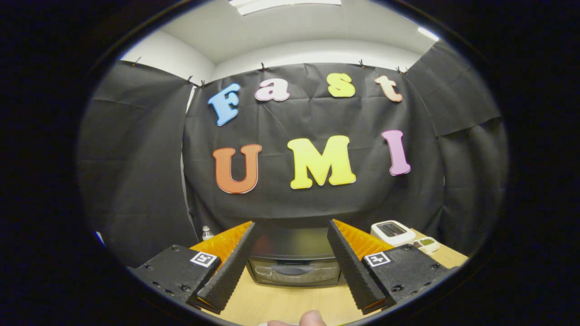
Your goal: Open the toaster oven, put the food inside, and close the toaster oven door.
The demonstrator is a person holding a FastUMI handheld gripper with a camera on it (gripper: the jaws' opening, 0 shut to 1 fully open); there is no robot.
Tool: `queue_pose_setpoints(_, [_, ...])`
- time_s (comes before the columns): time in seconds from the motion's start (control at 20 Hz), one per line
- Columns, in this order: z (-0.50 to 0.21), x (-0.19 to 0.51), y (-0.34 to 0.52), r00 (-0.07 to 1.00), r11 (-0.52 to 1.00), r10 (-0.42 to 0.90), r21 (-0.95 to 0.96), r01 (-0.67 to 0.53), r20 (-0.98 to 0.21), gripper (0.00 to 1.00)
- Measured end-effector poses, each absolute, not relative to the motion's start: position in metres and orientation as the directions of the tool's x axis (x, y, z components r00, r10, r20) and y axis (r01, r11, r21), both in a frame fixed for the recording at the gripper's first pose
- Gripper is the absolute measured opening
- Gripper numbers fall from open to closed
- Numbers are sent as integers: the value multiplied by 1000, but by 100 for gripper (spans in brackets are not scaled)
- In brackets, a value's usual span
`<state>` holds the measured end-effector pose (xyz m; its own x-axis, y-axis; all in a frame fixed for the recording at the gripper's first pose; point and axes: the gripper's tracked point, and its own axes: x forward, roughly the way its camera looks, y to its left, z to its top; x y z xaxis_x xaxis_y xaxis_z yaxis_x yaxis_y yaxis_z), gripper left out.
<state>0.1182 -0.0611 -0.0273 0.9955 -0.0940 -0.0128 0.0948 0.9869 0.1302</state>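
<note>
A black toaster oven point(293, 260) stands on the wooden table point(281, 303), its glass door shut and a dark handle point(292, 270) across the top of the door. My gripper point(292, 226) is open, held above the table, with the oven framed between and beyond its two fingers point(231, 271). Nothing is between the fingers. A small pale rounded thing point(312, 318) shows at the near edge of the table, below the fingers; I cannot tell what it is.
A white toaster-like appliance point(392, 231) sits to the right of the oven, with a small pale device point(426, 244) beside it. A small clear bottle point(207, 233) stands behind the left finger. Black cloth walls close the booth behind the oven.
</note>
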Motion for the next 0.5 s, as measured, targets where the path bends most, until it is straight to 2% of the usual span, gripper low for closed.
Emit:
queue_pose_setpoints(0.25, [-67,192,-59,993,987,-99,123,107,-67,100])
queue_pose_setpoints(0.5, [-135,231,-67,980,980,-136,127,155,-146,100])
